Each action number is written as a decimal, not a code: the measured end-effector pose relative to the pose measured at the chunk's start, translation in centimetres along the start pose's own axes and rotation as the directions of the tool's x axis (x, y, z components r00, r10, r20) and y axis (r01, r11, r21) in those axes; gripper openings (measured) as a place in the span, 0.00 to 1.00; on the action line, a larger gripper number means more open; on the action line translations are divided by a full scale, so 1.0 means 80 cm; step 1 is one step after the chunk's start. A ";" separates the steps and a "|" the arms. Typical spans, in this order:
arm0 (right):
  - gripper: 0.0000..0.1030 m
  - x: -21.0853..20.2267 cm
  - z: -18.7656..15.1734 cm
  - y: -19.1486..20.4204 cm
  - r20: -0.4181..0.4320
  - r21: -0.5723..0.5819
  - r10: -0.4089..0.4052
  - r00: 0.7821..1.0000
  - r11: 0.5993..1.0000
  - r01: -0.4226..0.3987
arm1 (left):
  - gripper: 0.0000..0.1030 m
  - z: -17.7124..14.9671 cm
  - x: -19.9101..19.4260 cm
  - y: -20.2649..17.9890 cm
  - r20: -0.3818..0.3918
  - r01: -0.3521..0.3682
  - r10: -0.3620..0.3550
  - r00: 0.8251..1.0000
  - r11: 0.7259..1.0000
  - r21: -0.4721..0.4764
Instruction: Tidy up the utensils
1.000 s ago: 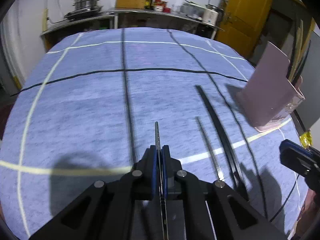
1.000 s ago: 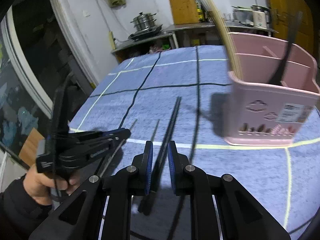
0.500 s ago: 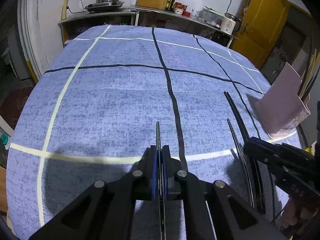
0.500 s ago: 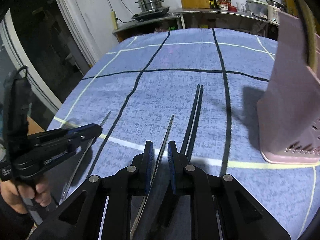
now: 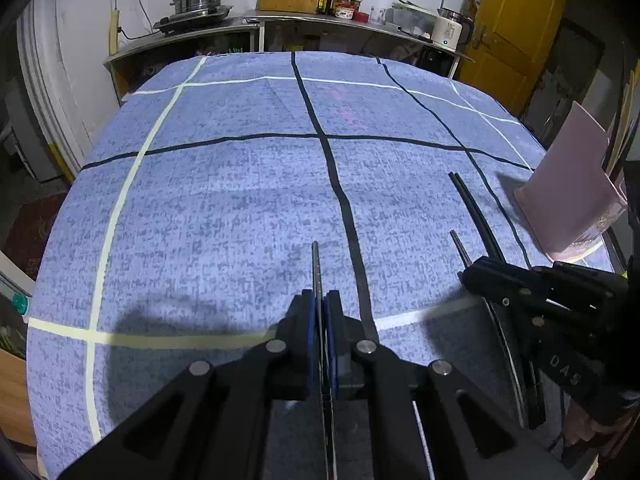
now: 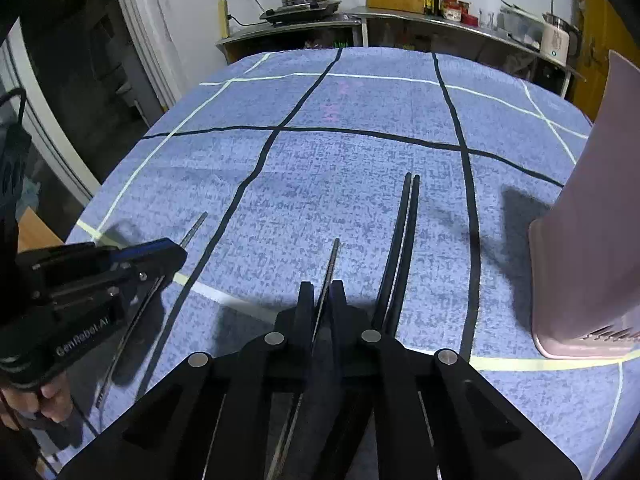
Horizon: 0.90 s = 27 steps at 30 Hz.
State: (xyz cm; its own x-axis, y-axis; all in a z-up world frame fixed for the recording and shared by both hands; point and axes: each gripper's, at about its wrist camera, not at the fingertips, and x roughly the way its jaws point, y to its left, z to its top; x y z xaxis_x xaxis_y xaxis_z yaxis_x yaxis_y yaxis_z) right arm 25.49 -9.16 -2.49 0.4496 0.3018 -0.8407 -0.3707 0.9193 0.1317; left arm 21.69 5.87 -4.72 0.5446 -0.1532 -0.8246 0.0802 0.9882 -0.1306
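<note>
Both grippers reach forward, low and level, side by side over the blue tablecloth point(image 5: 224, 208), the left gripper point(image 5: 320, 312) and right gripper point(image 6: 320, 300) each clamped on a thin metal chopstick point(image 5: 316, 264) point(image 6: 331, 264), with the black chopstick pair point(image 6: 402, 240) lying just right, near the pink holder point(image 6: 592, 240).

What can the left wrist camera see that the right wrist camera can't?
Only the left wrist view shows the yellow door and the utensils sticking up behind the pink holder. Only the right wrist view shows the person's fingers holding the left gripper. Both show the black chopsticks and the blue tablecloth.
</note>
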 end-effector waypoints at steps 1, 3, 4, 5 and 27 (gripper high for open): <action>0.06 -0.001 0.000 0.000 -0.004 0.003 0.004 1.000 1.000 -0.004 | 0.08 0.001 0.000 0.000 -0.001 0.000 0.000 1.000 1.000 0.001; 0.06 -0.003 0.001 -0.002 -0.009 0.009 0.024 1.000 1.000 -0.024 | 0.06 0.003 -0.001 0.003 -0.005 0.015 -0.015 1.000 1.000 -0.013; 0.06 -0.006 0.001 -0.002 -0.007 0.013 0.030 1.000 0.999 -0.030 | 0.06 0.004 -0.001 0.004 -0.008 0.021 -0.021 1.000 1.000 -0.020; 0.05 -0.008 0.001 -0.002 -0.003 0.017 0.037 0.999 0.999 -0.037 | 0.05 0.005 -0.001 0.005 -0.009 0.024 -0.025 1.000 0.999 -0.026; 0.05 -0.163 0.010 0.007 0.239 0.031 0.098 0.966 0.994 -0.109 | 0.05 0.028 -0.148 -0.021 0.199 0.132 -0.132 0.971 0.991 0.014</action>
State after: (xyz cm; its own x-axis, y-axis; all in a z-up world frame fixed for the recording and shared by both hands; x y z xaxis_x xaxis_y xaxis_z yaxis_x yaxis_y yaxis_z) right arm 20.08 -12.34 8.95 0.5922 0.4421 -0.6737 -0.3918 0.8886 0.2387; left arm 16.99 5.99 6.49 0.6841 -0.2784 -0.6742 0.1628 0.9593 -0.2309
